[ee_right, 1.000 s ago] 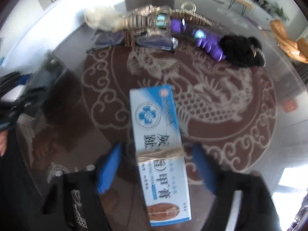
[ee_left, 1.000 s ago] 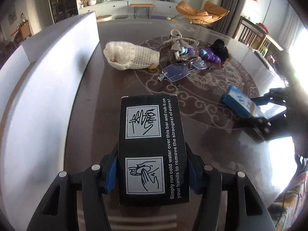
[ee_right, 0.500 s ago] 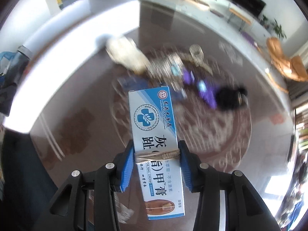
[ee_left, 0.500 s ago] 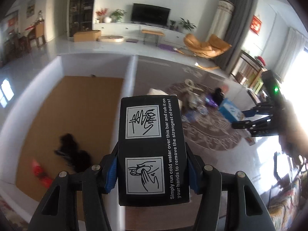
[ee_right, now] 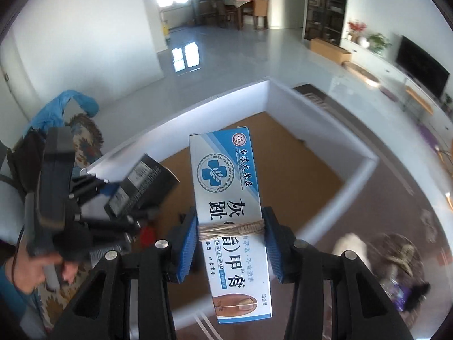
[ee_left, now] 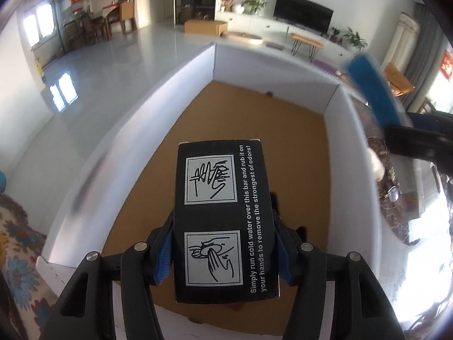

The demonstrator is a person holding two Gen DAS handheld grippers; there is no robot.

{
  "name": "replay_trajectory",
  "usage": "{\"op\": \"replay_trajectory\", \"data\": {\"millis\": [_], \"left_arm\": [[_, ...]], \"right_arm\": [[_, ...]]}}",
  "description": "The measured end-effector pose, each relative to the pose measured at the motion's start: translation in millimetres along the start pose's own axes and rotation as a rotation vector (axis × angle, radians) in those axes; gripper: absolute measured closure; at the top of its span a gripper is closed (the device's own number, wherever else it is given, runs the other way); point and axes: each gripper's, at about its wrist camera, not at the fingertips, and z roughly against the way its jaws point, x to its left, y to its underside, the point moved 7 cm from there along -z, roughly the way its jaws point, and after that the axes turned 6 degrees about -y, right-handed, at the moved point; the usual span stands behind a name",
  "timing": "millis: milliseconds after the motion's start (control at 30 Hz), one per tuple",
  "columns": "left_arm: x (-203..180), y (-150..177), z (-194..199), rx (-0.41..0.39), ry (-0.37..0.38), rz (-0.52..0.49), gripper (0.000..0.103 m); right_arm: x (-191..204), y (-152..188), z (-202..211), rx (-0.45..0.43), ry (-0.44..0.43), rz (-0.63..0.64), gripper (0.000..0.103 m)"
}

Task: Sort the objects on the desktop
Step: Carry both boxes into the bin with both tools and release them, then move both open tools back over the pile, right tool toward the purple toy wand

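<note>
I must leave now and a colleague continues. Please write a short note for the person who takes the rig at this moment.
Left tool: shut on the black box, held over the white bin.
Right tool: shut on the blue-and-white cream box, also above the bin.
Done: both boxes are lifted off the table; a red thing and something dark show on the bin floor beneath the tools.
Left: release both boxes into the bin, then fetch the remaining pile, which includes a white knitted item.

Both boxes hang over the walled bin (ee_left: 334, 104): the soap-bar box (ee_left: 223, 221) left, the nail cream box (ee_right: 232, 206) right; table clutter (ee_right: 396, 255) lies right of the bin.
</note>
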Motion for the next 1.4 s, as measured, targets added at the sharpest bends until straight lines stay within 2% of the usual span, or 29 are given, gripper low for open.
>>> {"op": "replay_trajectory", "data": {"millis": [67,100,133,167,200,267,333,400,467,567,633,667,733,800,867,933,1067,1167,1267,1400], "left_arm": [[4,5,-9,0.023,-0.031,0.003,0.044],[7,7,-12,0.032,-0.056,0.003,0.041],[10,8,-14,0.039,-0.078,0.004,0.032],[11,8,-15,0.039,-0.097,0.007,0.027],[12,9,-14,0.029,-0.11,0.01,0.024],[10,10,-8,-0.002,-0.106,0.009,0.024],[4,14,1,-0.038,-0.093,0.006,0.024],[-10,16,13,-0.08,-0.076,-0.008,0.024],[-28,19,29,-0.122,-0.04,-0.035,0.024],[-66,23,58,-0.179,0.048,-0.103,0.024],[-110,30,78,-0.208,0.122,-0.174,0.024],[-131,32,87,-0.216,0.151,-0.203,0.024],[-174,42,99,-0.221,0.224,-0.275,0.015],[-216,51,100,-0.211,0.284,-0.331,0.007],[-248,63,91,-0.187,0.31,-0.369,0.007],[-280,73,68,-0.143,0.305,-0.386,0.007],[-319,94,15,-0.063,0.266,-0.383,0.007],[-336,103,-11,-0.041,0.229,-0.387,0.007],[-347,105,-25,-0.032,0.226,-0.387,0.007],[-354,97,-36,-0.037,0.204,-0.415,0.007]], "right_arm": [[6,-3,-34,0.022,0.008,0.004,0.056],[5,-1,-46,0.039,0.005,-0.006,0.044],[4,0,-60,0.06,-0.005,-0.021,0.036],[2,1,-70,0.07,-0.007,-0.04,0.023],[0,2,-72,0.059,-0.003,-0.05,0.022],[-2,5,-62,0.0,-0.031,-0.073,0.021],[-9,14,-46,-0.053,-0.04,-0.084,0.016],[-17,27,-19,-0.128,-0.006,-0.085,0.006],[-30,52,13,-0.199,0.046,-0.089,0.001],[-56,107,47,-0.238,0.125,-0.124,0.0],[-88,154,60,-0.222,0.181,-0.184,0.0],[-111,189,66,-0.202,0.21,-0.238,0.0],[-142,234,73,-0.168,0.254,-0.313,0.0],[-177,289,87,-0.129,0.316,-0.394,0.0],[-201,329,97,-0.104,0.359,-0.461,0.0],[-219,364,107,-0.09,0.395,-0.52,0.0],[-236,409,122,-0.09,0.417,-0.582,0.0],[-232,410,127,-0.126,0.437,-0.577,0.0],[-237,411,124,-0.087,0.489,-0.591,0.0],[-244,411,125,-0.094,0.488,-0.612,0.0]]}}
